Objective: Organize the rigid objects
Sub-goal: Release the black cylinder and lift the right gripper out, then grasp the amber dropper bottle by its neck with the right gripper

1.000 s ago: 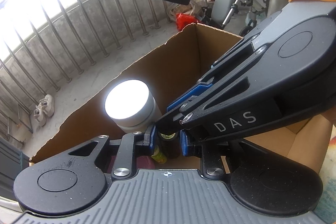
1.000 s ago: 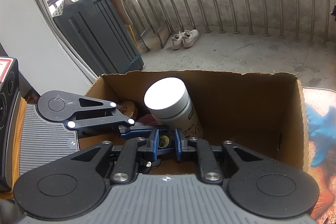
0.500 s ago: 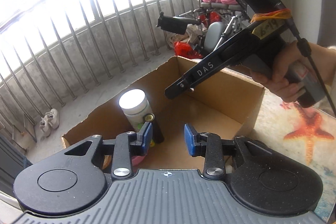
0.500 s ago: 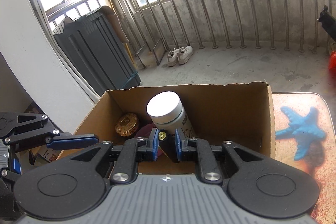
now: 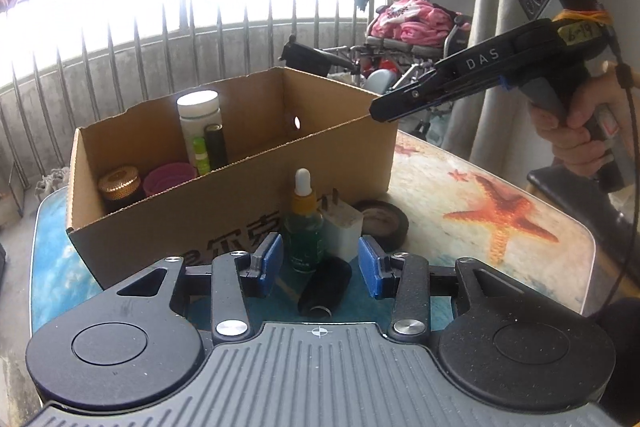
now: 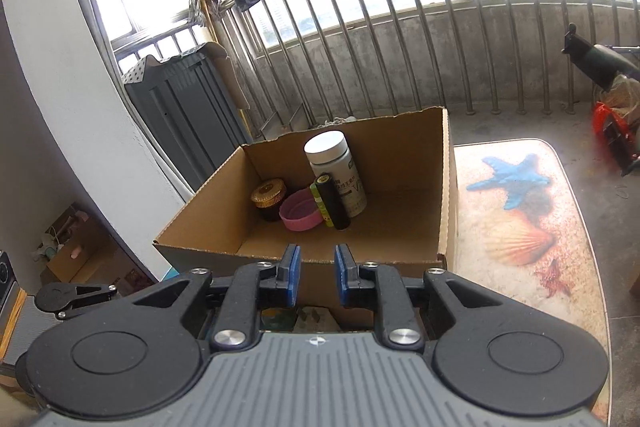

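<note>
From the left wrist view, the left gripper [image 5: 320, 269] has just been opening its jaws, and they now stand apart with nothing pressed between the blue pads; it hangs over the near group of loose items on the table [image 5: 520, 195]. A green dropper bottle [image 5: 304, 227] stands upright just ahead of the gap, a white plug adapter [image 5: 344, 227] just to its right, a roll of black tape [image 5: 380, 223] lies flat behind that, and a black cylinder [image 5: 324, 291] lies on its side nearest the camera. The cardboard box [image 5: 240, 203] sits just beyond them, already holding a white bottle [image 5: 199, 123] and smaller jars in its far left corner. To take the dropper bottle well, I judge the pads should straddle its body low, not the narrow cap, and avoid nudging the adapter. The right gripper [image 5: 384, 111] is held high at the right, over the box's near right corner. From the right wrist view, the right gripper [image 6: 317, 277] hovers at the near rim of the box [image 6: 444, 187], its jaws nearly closed and clearly empty; the white bottle [image 6: 336, 171], a black tube [image 6: 332, 203], a pink lid [image 6: 300, 215] and a gold-capped jar [image 6: 269, 199] stand together inside, leaving the right half free for the next item.
</note>
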The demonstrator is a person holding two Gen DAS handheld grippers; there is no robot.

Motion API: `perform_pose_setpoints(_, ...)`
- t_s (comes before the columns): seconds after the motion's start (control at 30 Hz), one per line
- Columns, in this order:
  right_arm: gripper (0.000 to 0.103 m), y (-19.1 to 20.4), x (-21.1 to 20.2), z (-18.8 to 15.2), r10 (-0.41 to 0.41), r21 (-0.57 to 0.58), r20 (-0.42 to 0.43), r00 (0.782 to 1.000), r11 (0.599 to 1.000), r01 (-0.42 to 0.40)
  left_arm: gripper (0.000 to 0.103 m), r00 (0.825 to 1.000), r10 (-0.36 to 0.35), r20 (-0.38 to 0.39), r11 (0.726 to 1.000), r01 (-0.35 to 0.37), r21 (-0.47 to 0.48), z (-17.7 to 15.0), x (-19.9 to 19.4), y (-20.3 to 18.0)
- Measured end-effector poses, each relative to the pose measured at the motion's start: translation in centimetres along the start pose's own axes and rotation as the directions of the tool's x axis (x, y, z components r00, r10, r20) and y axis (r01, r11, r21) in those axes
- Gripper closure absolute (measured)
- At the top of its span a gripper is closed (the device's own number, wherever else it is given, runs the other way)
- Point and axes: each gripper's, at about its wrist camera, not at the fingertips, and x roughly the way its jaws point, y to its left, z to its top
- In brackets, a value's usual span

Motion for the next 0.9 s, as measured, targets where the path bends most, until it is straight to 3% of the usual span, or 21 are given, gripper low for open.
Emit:
perform_pose_setpoints(0.17,0.083,1.6,1.2,-1.7,0.010,-0.067,-0.027,1.000,0.998,-0.012,0.062,0.998,0.024,0.056,0.999,-0.026,0.030,-0.7,2.4,-0.8)
perform_pose_setpoints(0.27,0.083,2.8,2.1,-2.2,0.062,-0.099,-0.032,0.998,0.993,-0.065,0.062,0.996,0.030,0.087,1.000,-0.029,-0.013,-0.8,3.5,-0.4)
perform_pose_setpoints(0.37,0.083,3.8,3.0,-2.7,0.114,-0.133,-0.036,0.993,0.984,-0.118,0.073,0.994,0.036,0.099,0.999,-0.032,-0.038,-0.8,4.4,0.0)
perform_pose_setpoints(0.4,0.083,4.2,3.3,-2.8,0.119,-0.151,-0.036,0.992,0.981,-0.123,0.084,0.994,0.049,0.101,0.998,-0.045,-0.039,-0.8,4.5,0.1)
perform_pose_setpoints(0.57,0.083,5.1,4.7,-3.4,0.118,-0.222,-0.041,0.992,0.967,-0.124,0.084,0.993,0.044,0.108,0.998,-0.038,-0.059,-1.1,4.0,0.7)
perform_pose_setpoints(0.77,0.083,5.4,4.4,-3.8,0.104,-0.224,-0.050,0.993,0.968,-0.113,0.084,0.995,0.033,0.095,0.999,-0.030,-0.031,-1.2,2.5,0.3)
perform_pose_setpoints(0.9,0.083,5.3,4.0,-3.6,0.142,-0.180,-0.054,0.988,0.972,-0.149,0.084,0.994,0.034,0.106,0.999,-0.032,-0.019,-0.5,1.1,0.1)
